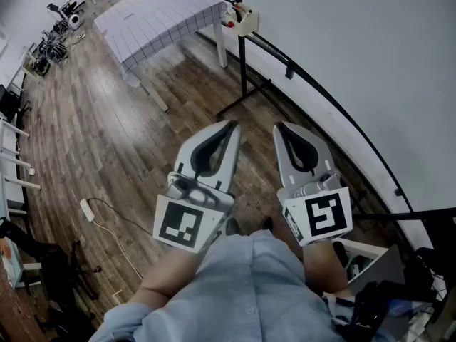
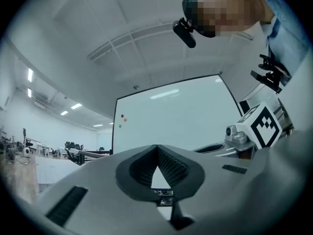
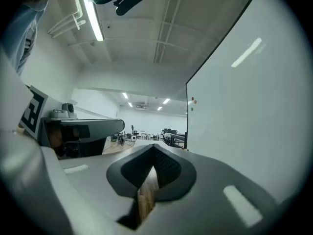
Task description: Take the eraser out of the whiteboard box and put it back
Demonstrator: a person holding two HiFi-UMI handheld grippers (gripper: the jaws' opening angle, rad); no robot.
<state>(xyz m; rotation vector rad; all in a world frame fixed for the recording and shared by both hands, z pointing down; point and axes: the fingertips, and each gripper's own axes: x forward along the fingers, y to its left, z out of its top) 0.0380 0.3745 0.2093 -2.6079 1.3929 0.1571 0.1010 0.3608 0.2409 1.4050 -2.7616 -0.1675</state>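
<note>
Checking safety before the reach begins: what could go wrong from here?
1. The left gripper and right gripper are both shut and empty. Arriving at the distant whiteboard box like that could knock it rather than grip anything.
2. The whiteboard stand's black foot crosses the floor on the way there, a likely trip point.
3. A power strip lies on the floor to the left, another possible snag.

The whiteboard box (image 1: 246,21) on the board's rail is too small in the head view to tell what lies in it, and no eraser can be made out. The whiteboard (image 1: 356,63) runs off the right edge, and the person's shirt (image 1: 249,291) off the bottom. The coloured dots (image 2: 122,117) on the board are too small to identify.
</note>
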